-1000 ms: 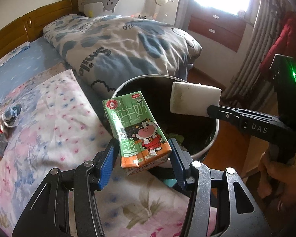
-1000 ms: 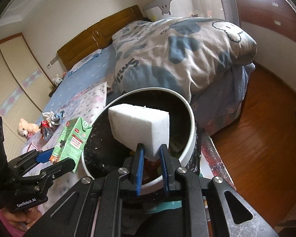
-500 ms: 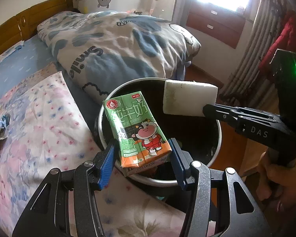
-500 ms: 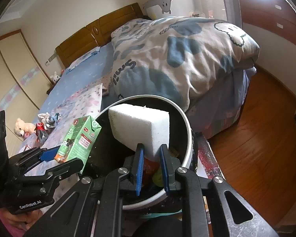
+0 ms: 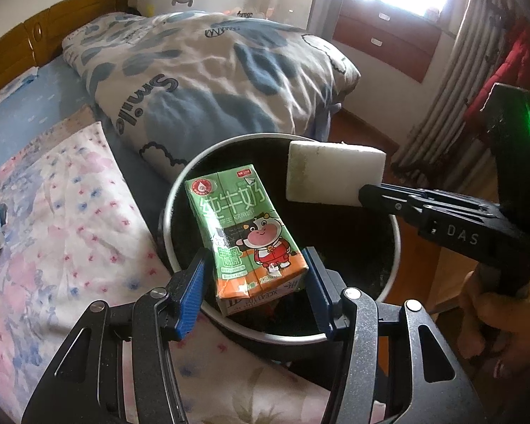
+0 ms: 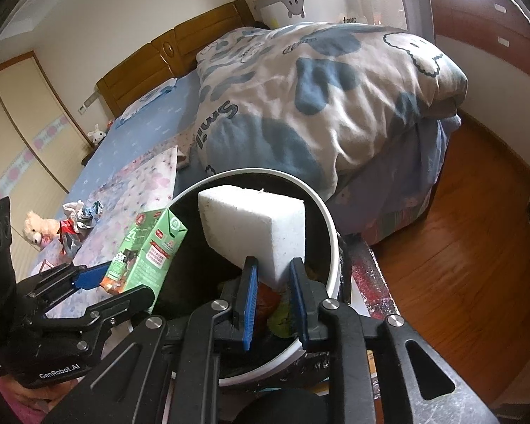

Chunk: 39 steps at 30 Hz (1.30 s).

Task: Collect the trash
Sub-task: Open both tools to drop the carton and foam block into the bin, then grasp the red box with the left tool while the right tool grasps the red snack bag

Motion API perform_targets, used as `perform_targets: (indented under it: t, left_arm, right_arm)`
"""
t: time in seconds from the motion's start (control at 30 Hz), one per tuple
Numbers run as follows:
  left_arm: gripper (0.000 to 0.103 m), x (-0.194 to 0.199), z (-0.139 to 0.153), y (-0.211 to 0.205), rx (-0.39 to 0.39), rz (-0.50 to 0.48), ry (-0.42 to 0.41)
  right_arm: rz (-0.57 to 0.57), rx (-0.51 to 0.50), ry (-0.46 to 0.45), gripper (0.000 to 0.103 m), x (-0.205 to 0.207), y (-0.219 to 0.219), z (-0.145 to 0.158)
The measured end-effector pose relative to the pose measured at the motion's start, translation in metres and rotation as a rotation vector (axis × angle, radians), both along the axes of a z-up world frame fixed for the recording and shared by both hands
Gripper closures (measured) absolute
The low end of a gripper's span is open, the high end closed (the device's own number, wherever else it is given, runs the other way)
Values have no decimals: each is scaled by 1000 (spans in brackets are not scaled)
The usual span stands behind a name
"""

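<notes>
A green milk carton with a cartoon cow hangs tilted over the near left rim of the round black trash bin, with my left gripper shut on its lower end. A white foam block hangs over the bin's mouth. My right gripper grips its lower corner; its jaws are opening while the pads still touch the block. In the left wrist view the right gripper reaches in from the right with the block. Coloured scraps lie inside the bin.
The bin stands against the bed, beside a floral sheet and a bunched blue-and-white duvet. Crumpled wrappers and a plush toy lie farther along the bed. Wooden floor opens to the right, with drawers beyond.
Both grippers have shifted farther over the bin, so the carton now hangs above its rim instead of the sheet. The right jaws stand slightly wider around the foam block.
</notes>
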<state>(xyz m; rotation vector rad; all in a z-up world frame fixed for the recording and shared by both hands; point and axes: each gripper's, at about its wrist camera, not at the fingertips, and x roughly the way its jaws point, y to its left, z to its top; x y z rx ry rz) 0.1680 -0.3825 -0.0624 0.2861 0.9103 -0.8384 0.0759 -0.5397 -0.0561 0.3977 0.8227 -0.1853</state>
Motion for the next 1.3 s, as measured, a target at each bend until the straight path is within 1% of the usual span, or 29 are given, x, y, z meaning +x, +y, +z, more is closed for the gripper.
perform_targets:
  t: [0.03, 0.1, 0.17, 0.2, 0.3, 0.37, 0.43, 0.47, 0.53, 0.6, 0.7, 0.93, 1.2, 1.3]
  left_arm:
    - [49, 0, 0, 0, 0, 0, 4]
    - [40, -1, 2, 1, -6, 1, 1]
    - [35, -3, 5, 5, -17, 8, -9]
    - [35, -5, 6, 7, -22, 12, -11]
    - [35, -7, 9, 19, -43, 38, -6]
    - [35, -9, 11, 33, -61, 65, -3]
    - [34, -11, 11, 47, -72, 90, -4]
    - [34, -13, 10, 56, -74, 106, -4]
    - [34, -16, 8, 75, -80, 136, -9]
    - [33, -19, 6, 92, -80, 166, -13]
    - [33, -21, 3, 121, -85, 216, -13]
    - [33, -21, -3, 189, -80, 340, -21]
    - [33, -19, -10, 257, -85, 472, -18]
    - [33, -18, -13, 276, -86, 518, -16]
  right_arm:
    - [-2, 10, 0, 79, 0, -1, -1]
    - [-4, 31, -1, 77, 0, -4, -1]
    - [-10, 36, -7, 67, -2, -5, 0]
    - [-11, 35, -12, 62, -3, -4, 1]
    - [-19, 35, -29, 60, -7, -1, 5]
    - [-23, 35, -44, 54, -10, 4, 9]
    - [-22, 29, -69, 38, -13, 13, 14]
    - [-22, 27, -76, 35, -13, 16, 16]
    - [-12, 28, -94, 23, -14, 28, 19]
    - [5, 37, -107, 19, -13, 42, 20]
    - [37, 54, -113, 16, -9, 64, 19]
    - [117, 93, -117, 16, 3, 116, 9]
    - [207, 118, -89, 16, 26, 169, -5]
    - [238, 128, -72, 16, 34, 188, -11]
